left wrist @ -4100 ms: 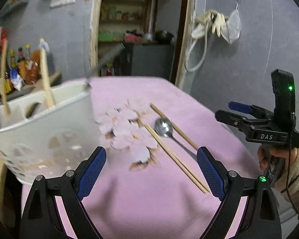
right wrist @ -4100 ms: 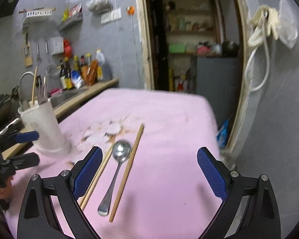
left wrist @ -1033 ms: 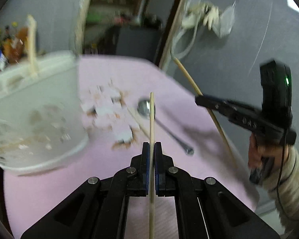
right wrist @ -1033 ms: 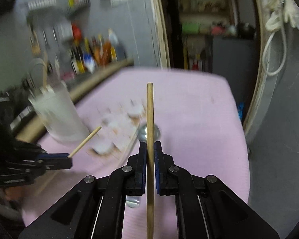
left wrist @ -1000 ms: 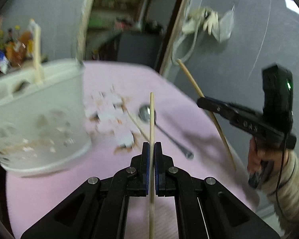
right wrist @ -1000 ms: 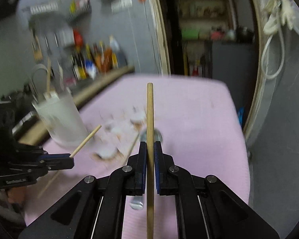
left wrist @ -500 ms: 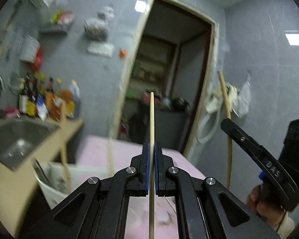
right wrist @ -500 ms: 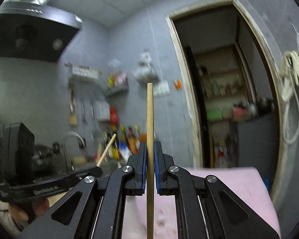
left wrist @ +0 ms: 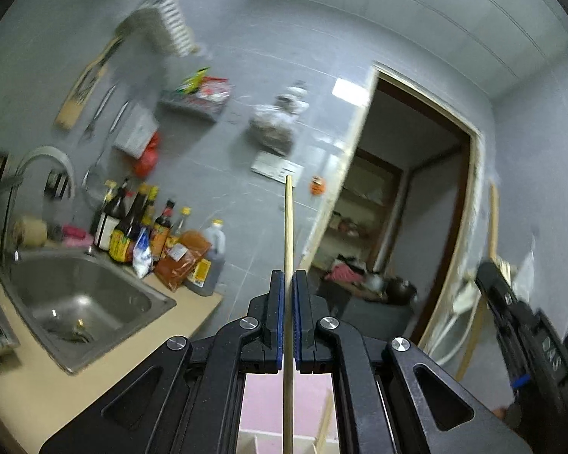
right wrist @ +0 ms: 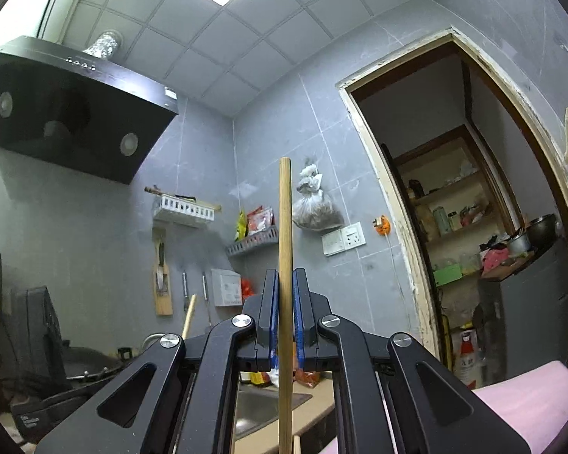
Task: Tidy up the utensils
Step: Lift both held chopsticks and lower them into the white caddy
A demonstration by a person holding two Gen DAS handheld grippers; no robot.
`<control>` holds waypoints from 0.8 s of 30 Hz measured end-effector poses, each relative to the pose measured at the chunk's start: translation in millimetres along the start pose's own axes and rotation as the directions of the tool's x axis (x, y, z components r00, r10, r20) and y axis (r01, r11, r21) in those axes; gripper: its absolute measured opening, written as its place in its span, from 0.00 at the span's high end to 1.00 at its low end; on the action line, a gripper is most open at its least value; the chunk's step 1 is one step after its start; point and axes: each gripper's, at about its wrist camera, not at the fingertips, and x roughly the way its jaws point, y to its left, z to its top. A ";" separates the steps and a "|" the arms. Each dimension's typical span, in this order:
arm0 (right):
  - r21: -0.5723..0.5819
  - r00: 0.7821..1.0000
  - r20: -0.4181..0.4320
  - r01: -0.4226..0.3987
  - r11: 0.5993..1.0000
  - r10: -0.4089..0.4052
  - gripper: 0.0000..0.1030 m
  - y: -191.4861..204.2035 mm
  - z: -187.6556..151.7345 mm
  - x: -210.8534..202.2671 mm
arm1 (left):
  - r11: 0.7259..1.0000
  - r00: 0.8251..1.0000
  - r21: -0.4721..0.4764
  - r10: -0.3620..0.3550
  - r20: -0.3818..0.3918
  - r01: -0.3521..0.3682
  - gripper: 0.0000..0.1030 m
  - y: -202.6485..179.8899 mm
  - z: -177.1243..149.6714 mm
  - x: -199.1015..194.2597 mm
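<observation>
Now, each line below takes one part of the scene, from the claws outward.

Left gripper point(left wrist: 288, 276): its two jaws are pressed together on a thin chopstick point(left wrist: 288, 227), with the blue pads against it on both sides.
Thin chopstick: it runs straight up between the jaws, its tip is in front of the grey tiled wall, and its lower part goes down out of the picture.
Right gripper point(right wrist: 285, 276): its jaws are also closed, and they pinch a thicker chopstick point(right wrist: 284, 219).
Thicker chopstick: it stands upright in the middle of the right wrist view, and its top end is near a hanging plastic bag point(right wrist: 314, 208) on the wall.
Right gripper in the left view point(left wrist: 526, 325): it shows at the right edge as a dark blurred body, with its stick rising pale beside the door frame.
Below the left claw: a pink cloth point(left wrist: 261, 405) and the white rim of a holder point(left wrist: 253, 440) show through the frame; the rest is hidden.
Counter: a steel sink point(left wrist: 75, 295) is at the left, and sauce bottles point(left wrist: 132, 223) stand just behind it along the wall.
Wall: a black range hood point(right wrist: 75, 113) hangs high at the left, and a white wire rack point(right wrist: 183, 208) is under it.
Doorway point(right wrist: 454, 227): it is at the right and opens to shelves with jars.
</observation>
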 end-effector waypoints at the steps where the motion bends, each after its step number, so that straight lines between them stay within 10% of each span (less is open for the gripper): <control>1: 0.000 1.000 0.003 0.004 1.000 -0.004 0.95 -0.5 -2.9 1.5 | 0.999 1.000 -0.042 -0.001 0.006 0.002 0.98 10.7 0.1 3.0; 9: -0.022 0.998 -0.008 0.056 0.998 -0.056 0.95 -4.4 -30.9 5.7 | 0.987 0.997 -0.146 0.077 0.025 -0.073 0.98 44.3 -9.4 5.8; 24: -0.108 0.996 -0.021 0.085 0.991 -0.088 0.95 6.0 -51.9 5.8 | 0.989 0.989 -0.026 0.149 0.026 -0.148 0.98 27.8 -41.8 3.8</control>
